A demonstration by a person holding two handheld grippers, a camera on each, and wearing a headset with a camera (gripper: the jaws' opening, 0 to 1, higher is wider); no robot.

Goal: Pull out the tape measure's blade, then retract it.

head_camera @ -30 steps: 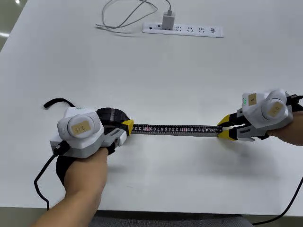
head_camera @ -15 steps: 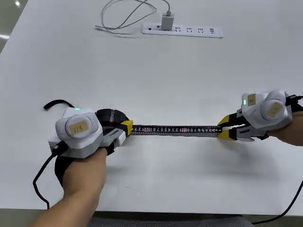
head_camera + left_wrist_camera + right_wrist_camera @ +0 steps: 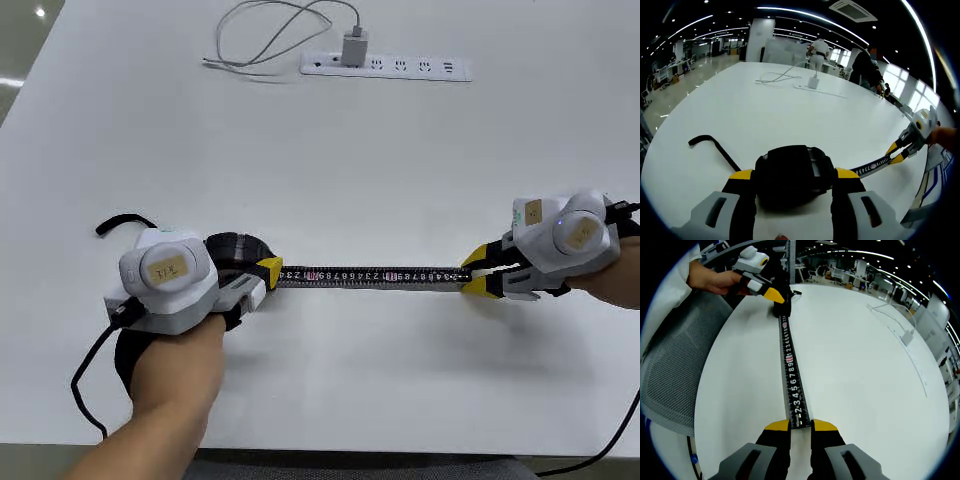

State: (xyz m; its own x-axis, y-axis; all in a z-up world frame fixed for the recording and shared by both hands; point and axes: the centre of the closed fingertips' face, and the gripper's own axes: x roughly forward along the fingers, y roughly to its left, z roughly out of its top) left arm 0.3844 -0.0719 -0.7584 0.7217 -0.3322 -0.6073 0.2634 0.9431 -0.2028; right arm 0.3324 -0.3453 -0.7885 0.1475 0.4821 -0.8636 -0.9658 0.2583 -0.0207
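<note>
The black tape measure case (image 3: 238,252) (image 3: 792,172) lies on the white table (image 3: 330,150), and my left gripper (image 3: 268,273) (image 3: 793,174) is shut on it. Its dark blade (image 3: 372,274) (image 3: 791,381) with white numbers runs flat to the right. My right gripper (image 3: 474,272) (image 3: 800,426) is shut on the blade's end, its yellow fingertips pinching the tip. In the left gripper view the blade (image 3: 872,165) reaches to the right gripper (image 3: 899,150). The case's black wrist strap (image 3: 120,221) (image 3: 715,147) trails to the left.
A white power strip (image 3: 385,66) with a plugged-in charger (image 3: 355,46) and looping white cable (image 3: 270,30) lies at the far side of the table. A black cable (image 3: 90,375) hangs off the near edge by my left arm. People stand in the background (image 3: 867,67).
The right gripper has stayed near the same spot with the blade's end held. The blade's length looks about the same. The head view has shifted slightly.
</note>
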